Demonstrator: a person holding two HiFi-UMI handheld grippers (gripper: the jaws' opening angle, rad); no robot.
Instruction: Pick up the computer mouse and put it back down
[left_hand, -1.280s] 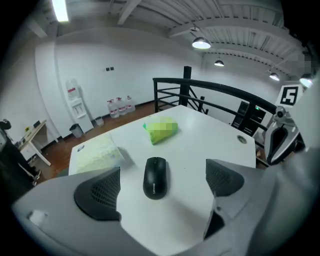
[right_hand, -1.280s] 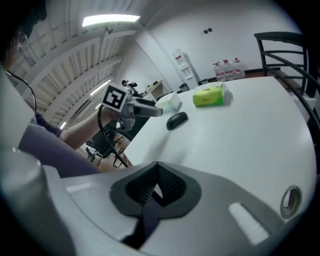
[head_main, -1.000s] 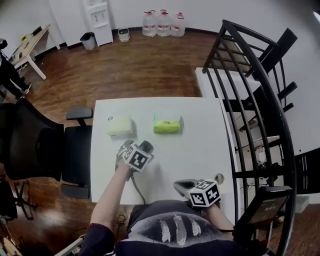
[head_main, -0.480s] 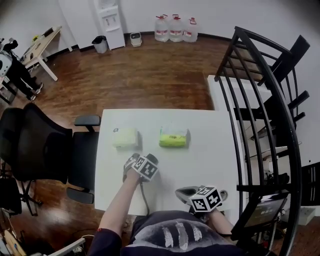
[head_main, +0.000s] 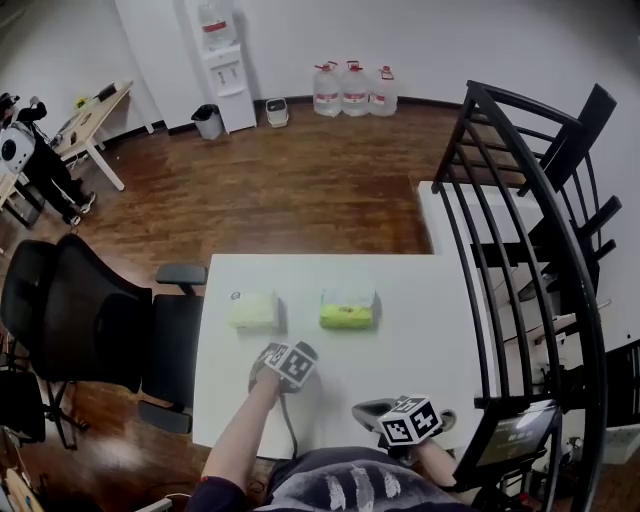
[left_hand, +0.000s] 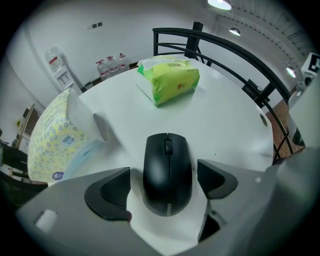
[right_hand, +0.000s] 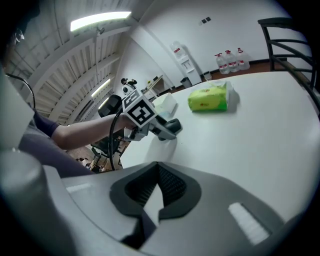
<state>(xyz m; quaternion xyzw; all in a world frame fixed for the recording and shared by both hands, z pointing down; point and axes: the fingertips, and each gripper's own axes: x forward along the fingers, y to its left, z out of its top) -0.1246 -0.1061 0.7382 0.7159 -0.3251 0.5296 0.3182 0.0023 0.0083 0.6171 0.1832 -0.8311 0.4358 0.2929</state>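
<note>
Pre-grasp: left gripper (left_hand: 162, 186) fingers, just closing, flank the mouse (left_hand: 167, 170) on the worktop (left_hand: 225, 115) without touching it yet — lift and set-down remain — right gripper (right_hand: 159, 192) fingers together, empty.

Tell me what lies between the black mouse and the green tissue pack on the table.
Only bare white tabletop lies between the mouse and the green tissue pack. The left gripper view shows this stretch.

Wood floor (head_main: 300, 190), black chair (head_main: 90, 320), seemingly water jugs (head_main: 352, 88)
</note>
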